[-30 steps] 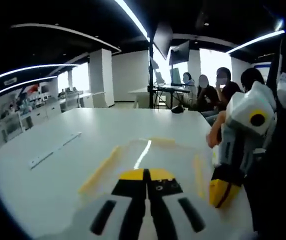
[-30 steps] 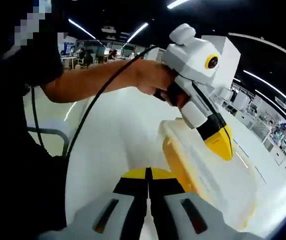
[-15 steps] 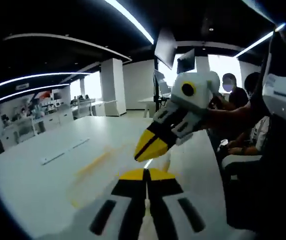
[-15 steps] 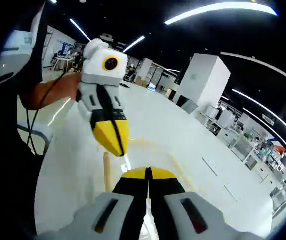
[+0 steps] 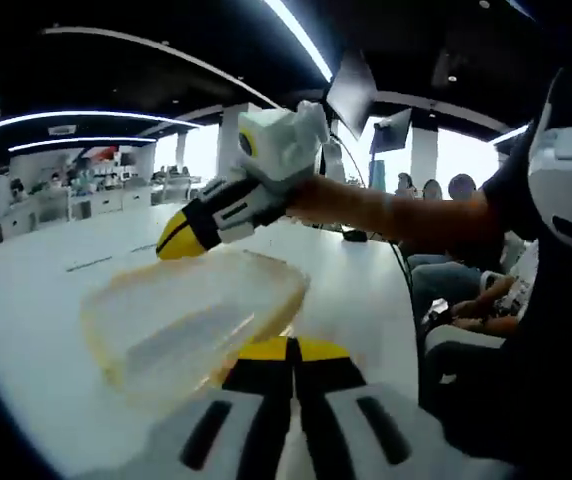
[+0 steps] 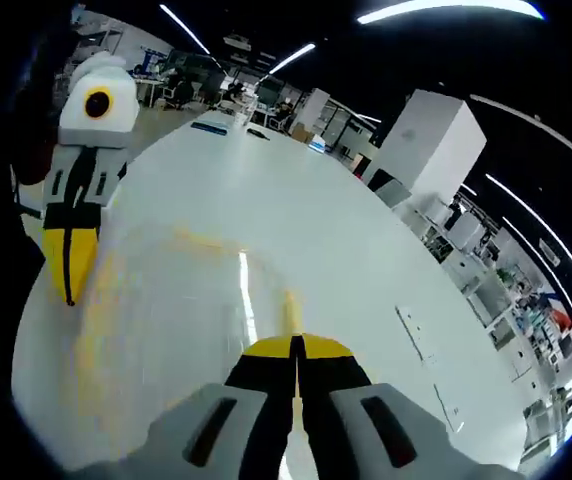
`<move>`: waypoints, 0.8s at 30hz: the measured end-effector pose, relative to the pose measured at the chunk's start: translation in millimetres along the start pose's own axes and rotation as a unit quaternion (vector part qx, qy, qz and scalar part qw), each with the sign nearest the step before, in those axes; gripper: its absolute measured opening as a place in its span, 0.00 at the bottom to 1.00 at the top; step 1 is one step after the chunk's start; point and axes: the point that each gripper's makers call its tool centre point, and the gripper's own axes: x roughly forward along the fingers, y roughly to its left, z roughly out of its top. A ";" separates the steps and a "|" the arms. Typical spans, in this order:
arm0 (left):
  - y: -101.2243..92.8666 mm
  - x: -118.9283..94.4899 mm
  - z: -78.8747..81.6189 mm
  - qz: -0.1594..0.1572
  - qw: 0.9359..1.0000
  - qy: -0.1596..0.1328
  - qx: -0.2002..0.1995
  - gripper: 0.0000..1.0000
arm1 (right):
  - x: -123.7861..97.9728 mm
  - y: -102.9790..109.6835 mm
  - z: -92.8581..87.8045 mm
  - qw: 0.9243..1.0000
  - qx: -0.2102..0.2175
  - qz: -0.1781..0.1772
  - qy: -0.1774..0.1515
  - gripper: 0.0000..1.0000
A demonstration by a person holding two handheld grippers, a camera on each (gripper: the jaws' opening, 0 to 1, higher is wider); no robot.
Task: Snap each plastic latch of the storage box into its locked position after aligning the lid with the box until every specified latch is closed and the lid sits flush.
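Latching looks like the step in hand, and doing it well would mean first checking that the lid lies square on the storage box, then pressing each latch at its middle until it seats, one gripper steadying the box against the white desk so it cannot slide. In the left gripper view the translucent, yellow-edged storage box sits on the desk just beyond the left gripper, towards ten o'clock from its tips, with its near corner almost at them; whether they touch cannot be told. The left gripper's jaws are together with nothing between them. The right gripper reaches in from one o'clock on a bare forearm, its yellow tip poised over the far edge of the box at about eleven o'clock; its jaws are likewise pressed together and empty. In the right gripper view the right gripper points across the blurred box, which lies just ahead from ten to twelve o'clock, and the left gripper hangs tip-down at nine o'clock beside the box's edge. Motion blur hides the latches, so which are closed, and whether the lid sits flush, cannot be told.
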 end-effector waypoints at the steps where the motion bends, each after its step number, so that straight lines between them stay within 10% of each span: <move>1: 0.3 1.2 -1.3 0.004 1.000 -0.001 -0.003 0.00 | 3.1 -1.6 -1.4 1.000 -0.006 0.008 0.007 0.00; 11: -1.5 10.1 -13.4 0.010 1.000 -0.003 -0.027 0.00 | 31.0 -8.4 -9.8 0.979 -0.121 0.154 0.059 0.00; 24: 1.8 13.9 -15.5 0.031 0.998 -0.021 -0.041 0.00 | 47.5 6.4 -26.5 0.932 -0.073 0.342 0.094 0.00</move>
